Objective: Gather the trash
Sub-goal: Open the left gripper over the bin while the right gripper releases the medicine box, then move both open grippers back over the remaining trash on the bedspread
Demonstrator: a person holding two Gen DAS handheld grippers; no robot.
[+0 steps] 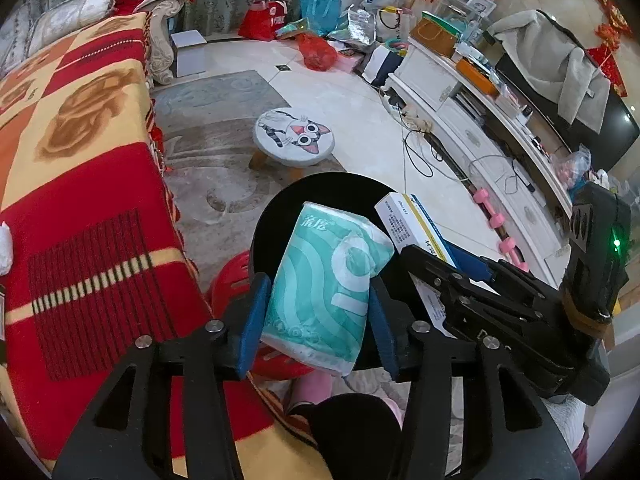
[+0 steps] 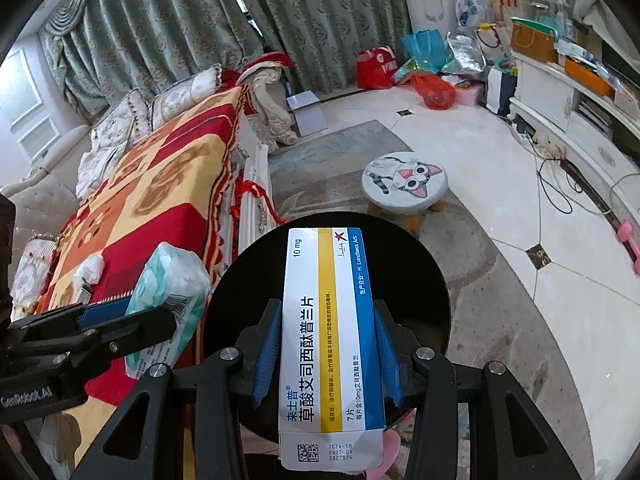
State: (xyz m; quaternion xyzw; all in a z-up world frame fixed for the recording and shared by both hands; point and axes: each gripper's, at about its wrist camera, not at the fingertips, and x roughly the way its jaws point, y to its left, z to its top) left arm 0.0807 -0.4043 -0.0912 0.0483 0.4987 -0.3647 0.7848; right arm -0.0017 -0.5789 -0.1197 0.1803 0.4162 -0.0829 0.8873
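The left gripper (image 1: 316, 304) has a green tissue pack (image 1: 324, 284) between its blue pads. The left pad touches the pack, but a thin gap shows at the right pad, so the jaws look loose and open, and the pack seems ready to slip. The right gripper (image 2: 326, 348) holds a pill box (image 2: 330, 332) tight, its jaws closed on the long sides.

Both things hang right over the black bin (image 1: 288, 216), which stands on the rug beside the bed (image 1: 80, 168). So the step looks like dropping the trash in.

To do it well, keep both grippers over the dark hole, not over the rim. Open the jaws wide so nothing sticks to a pad. The box is long, so let it fall end first. The pack is soft and may cling, so a small shake could help.

Farther off stand a cat stool (image 1: 294, 138) and a red bag (image 1: 318, 52) on the floor.
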